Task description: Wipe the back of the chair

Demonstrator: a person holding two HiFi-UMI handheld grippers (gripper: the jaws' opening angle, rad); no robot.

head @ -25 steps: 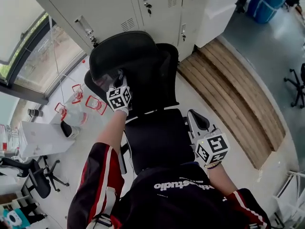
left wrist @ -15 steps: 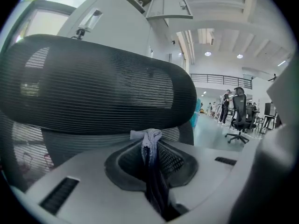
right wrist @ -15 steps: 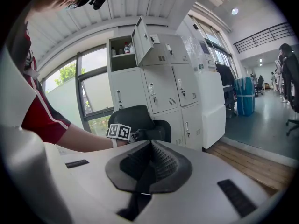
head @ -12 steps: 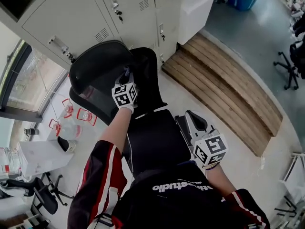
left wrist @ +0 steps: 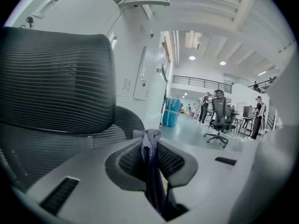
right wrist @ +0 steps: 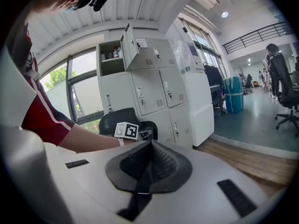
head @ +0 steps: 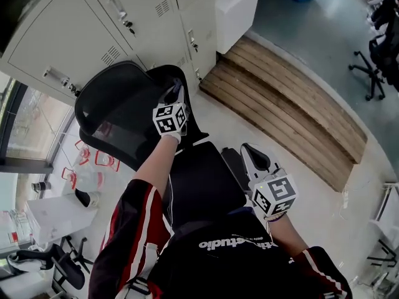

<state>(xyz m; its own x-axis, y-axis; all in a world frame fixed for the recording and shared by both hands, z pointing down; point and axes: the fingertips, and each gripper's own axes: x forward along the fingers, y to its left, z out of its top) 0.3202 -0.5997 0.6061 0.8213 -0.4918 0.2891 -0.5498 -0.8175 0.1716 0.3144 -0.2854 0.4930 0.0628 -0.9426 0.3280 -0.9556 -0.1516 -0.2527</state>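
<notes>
A black mesh office chair stands in front of me, its headrest (head: 112, 104) to the left and the top of its back (head: 187, 80) further right, with the seat (head: 202, 182) below. My left gripper (head: 175, 92) is at the upper edge of the chair back, shut on a grey-purple cloth (left wrist: 150, 146) whose bunched end sticks up between the pads. In the left gripper view the headrest (left wrist: 56, 78) fills the left side, and the curved chair back (left wrist: 126, 120) lies just behind the cloth. My right gripper (head: 252, 156) hangs right of the seat, shut with nothing in it (right wrist: 150, 148).
Grey lockers (head: 124, 11) stand right behind the chair, one door open in the right gripper view (right wrist: 131, 45). A wooden platform (head: 287, 111) runs along the right. Red-framed clear items (head: 93, 157) lie on the floor at the left. Another office chair (head: 374, 61) stands far right.
My left gripper has slid with the cloth to the right along the chair's top, from the headrest side towards the back's upper edge. The right gripper has hardly moved.
</notes>
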